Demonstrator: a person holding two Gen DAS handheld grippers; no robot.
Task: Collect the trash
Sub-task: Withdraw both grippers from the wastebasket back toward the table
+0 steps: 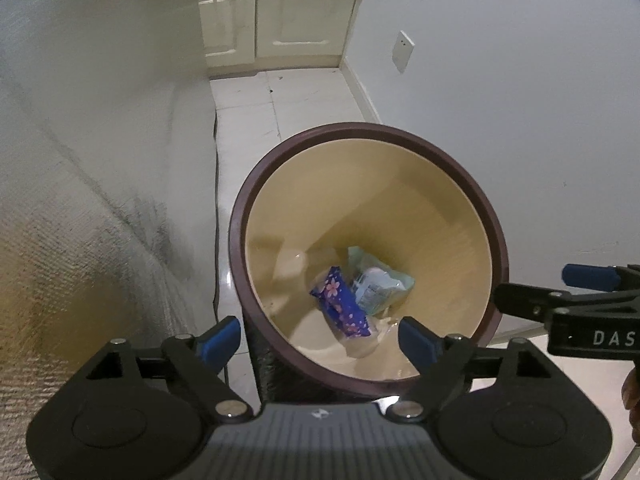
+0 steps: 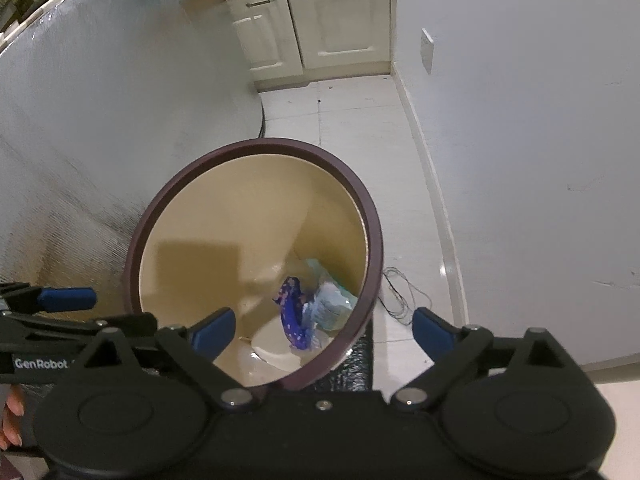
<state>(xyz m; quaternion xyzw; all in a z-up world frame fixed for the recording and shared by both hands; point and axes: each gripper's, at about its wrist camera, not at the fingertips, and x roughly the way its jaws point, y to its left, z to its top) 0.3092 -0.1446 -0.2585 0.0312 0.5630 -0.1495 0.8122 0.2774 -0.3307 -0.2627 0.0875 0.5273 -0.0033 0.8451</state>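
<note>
pale glossy floor tiles [image 1: 256,120] run back to cream cabinet doors [image 1: 276,16], and in the left wrist view a round waste bin with a dark maroon rim and tan inner wall [image 1: 496,216] stands against a grey textured panel [image 1: 80,160]. the left gripper [image 1: 320,336] hangs right over the bin's near rim, blue pads spread wide with nothing between them — a release pose, i judge, aimed so anything let go falls inside. at the bottom lie a blue wrapper with pink flowers [image 1: 340,300] and a pale green printed packet [image 1: 380,284], touching. the right gripper [image 1: 560,292] pokes in from the right edge, jaws also apart.

from the right wrist view the right gripper [image 2: 324,332] straddles the bin's right rim [image 2: 372,248], empty, 1 pad over the opening and 1 over floor. only here show a loose dark thread [image 2: 400,292] on the tiles beside the bin and the bin's full outer edge; the flowered wrapper [image 2: 294,316] looks crumpled upright.
</note>
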